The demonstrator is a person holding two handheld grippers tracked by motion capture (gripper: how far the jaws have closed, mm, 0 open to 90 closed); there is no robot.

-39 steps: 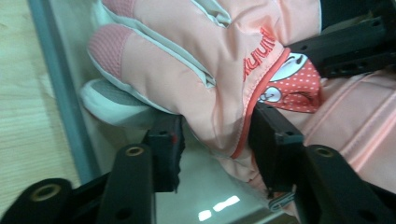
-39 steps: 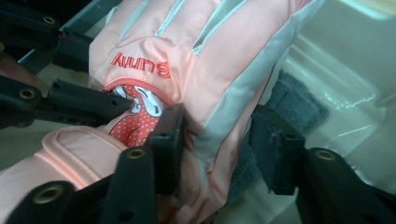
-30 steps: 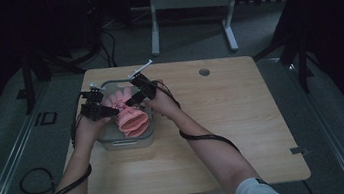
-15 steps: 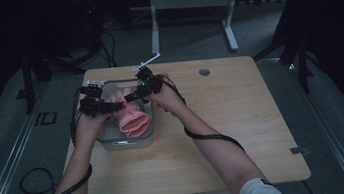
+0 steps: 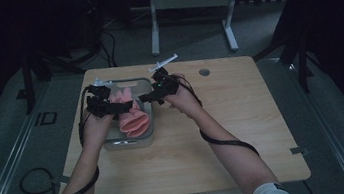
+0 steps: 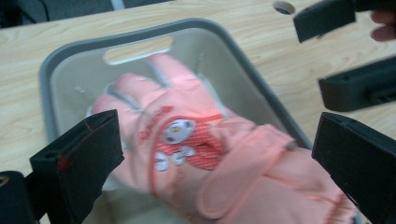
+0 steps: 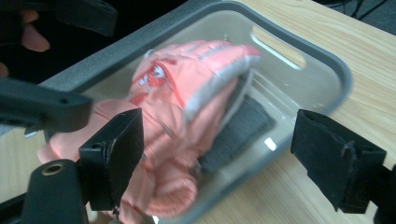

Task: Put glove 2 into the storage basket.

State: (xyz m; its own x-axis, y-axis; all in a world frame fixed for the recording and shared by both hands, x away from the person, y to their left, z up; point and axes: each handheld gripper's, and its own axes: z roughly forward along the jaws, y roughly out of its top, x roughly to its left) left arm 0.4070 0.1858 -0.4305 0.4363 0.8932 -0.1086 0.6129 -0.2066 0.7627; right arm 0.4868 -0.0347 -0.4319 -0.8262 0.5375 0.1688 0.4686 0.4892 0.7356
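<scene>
though apart, glove [image 6: 196, 149] beyond left hand-held gripper [image 6: 219, 168]

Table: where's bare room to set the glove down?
Free: the table's right half past the right gripper, and the near strip before the grey bin. Crowded: far-left corner, with bin, pink glove and left gripper.
</scene>
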